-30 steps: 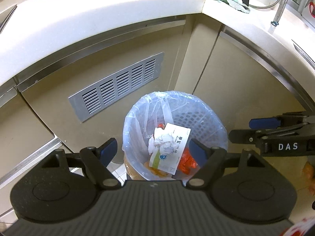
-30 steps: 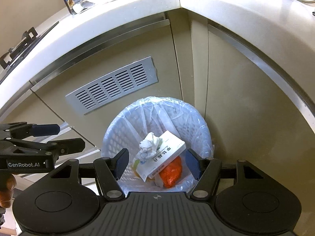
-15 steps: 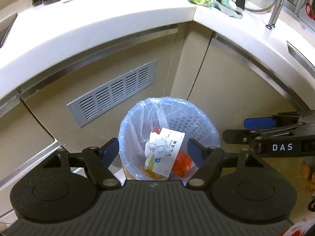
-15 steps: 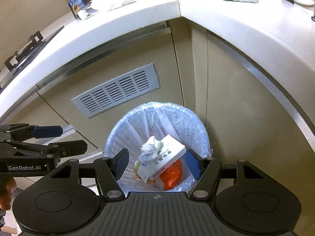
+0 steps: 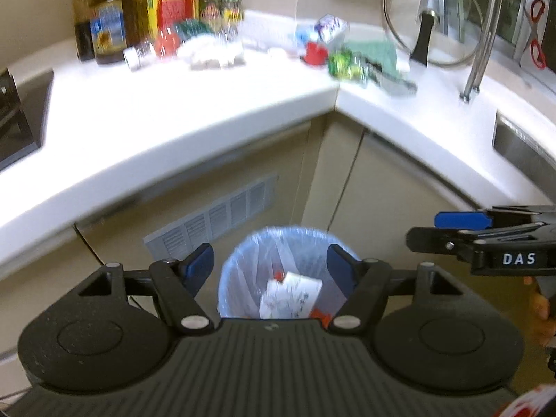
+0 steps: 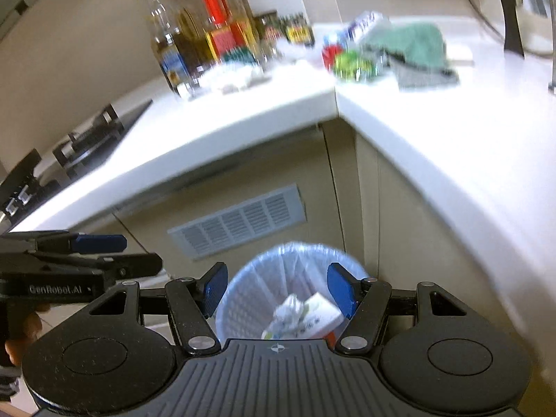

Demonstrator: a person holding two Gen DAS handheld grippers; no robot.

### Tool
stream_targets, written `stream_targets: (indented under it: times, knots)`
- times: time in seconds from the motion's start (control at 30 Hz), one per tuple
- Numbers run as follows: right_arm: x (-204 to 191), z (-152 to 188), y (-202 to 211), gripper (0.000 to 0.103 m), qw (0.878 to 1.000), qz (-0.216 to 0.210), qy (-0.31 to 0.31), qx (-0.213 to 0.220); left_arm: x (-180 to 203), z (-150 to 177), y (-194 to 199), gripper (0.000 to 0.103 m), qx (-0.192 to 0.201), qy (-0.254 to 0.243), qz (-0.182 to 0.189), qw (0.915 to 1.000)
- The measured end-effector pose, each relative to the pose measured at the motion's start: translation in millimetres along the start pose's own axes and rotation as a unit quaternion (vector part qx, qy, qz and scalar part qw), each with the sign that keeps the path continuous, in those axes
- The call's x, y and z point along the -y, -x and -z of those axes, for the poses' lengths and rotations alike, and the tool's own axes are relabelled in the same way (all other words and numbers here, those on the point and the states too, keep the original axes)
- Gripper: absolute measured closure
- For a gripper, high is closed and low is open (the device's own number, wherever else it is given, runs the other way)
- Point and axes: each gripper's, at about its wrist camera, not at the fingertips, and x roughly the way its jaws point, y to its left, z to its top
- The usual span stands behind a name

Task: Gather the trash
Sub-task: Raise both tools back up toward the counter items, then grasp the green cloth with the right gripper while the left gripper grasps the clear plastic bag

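A white mesh bin with a pale blue bag (image 5: 239, 260) (image 6: 243, 292) stands on the floor in the cabinet corner. In it lie a white carton with crumpled paper (image 5: 292, 293) (image 6: 305, 312) and orange scraps (image 5: 318, 312). My left gripper (image 5: 270, 260) hovers high above it, jaws closing with nothing between them. My right gripper (image 6: 278, 285) is open and empty beside it, and shows at the right edge of the left wrist view (image 5: 451, 229). On the counter lie a green wrapper (image 5: 344, 64) (image 6: 351, 64), a red cap (image 5: 316, 52) and white crumpled bits (image 5: 212, 52).
The white L-shaped counter (image 5: 173, 111) juts out over the bin. Bottles (image 5: 104, 24) stand at the back left, with a green cloth (image 5: 378, 52), a glass lid and a faucet (image 5: 479, 55) to the right. A hob (image 6: 90, 139) lies left, a sink (image 5: 521, 146) right. A vent grille (image 6: 239, 222) sits in the cabinet front.
Both grippers have risen and tilted up: the bin has shrunk and dropped low in view, and the countertop clutter has come into sight. The left jaws stand slightly narrower.
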Motion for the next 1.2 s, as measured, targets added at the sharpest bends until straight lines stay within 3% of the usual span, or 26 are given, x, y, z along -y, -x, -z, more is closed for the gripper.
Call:
stream_targets:
  times: [0.17,0.5,0.87,1.2]
  knots:
    - [17.5,-31.2,16.5,0.039,0.999,0.008,-0.01,0.037,-5.1,-33.1,8.4,0.034,0.032,-0.011,-0.008,0.9994]
    - [82.1,-103.5,28.8,0.039,0.989,0.081,-0.044,0.117,-26.2,-107.3,-16.4,0.034,0.08,-0.03,-0.008,0.9963]
    - [141.3,-185.5,-17.7,0.039,0.979,0.109,-0.076,0.153,-53.4,-181.7,-69.8,0.034,0.099,-0.058,-0.008,0.9934]
    - [163.2,-228.4,-77.6,0.039,0.976,0.136,-0.092,0.141,-70.1,-215.8,-111.5,0.034,0.093,-0.066,-0.002,0.9935]
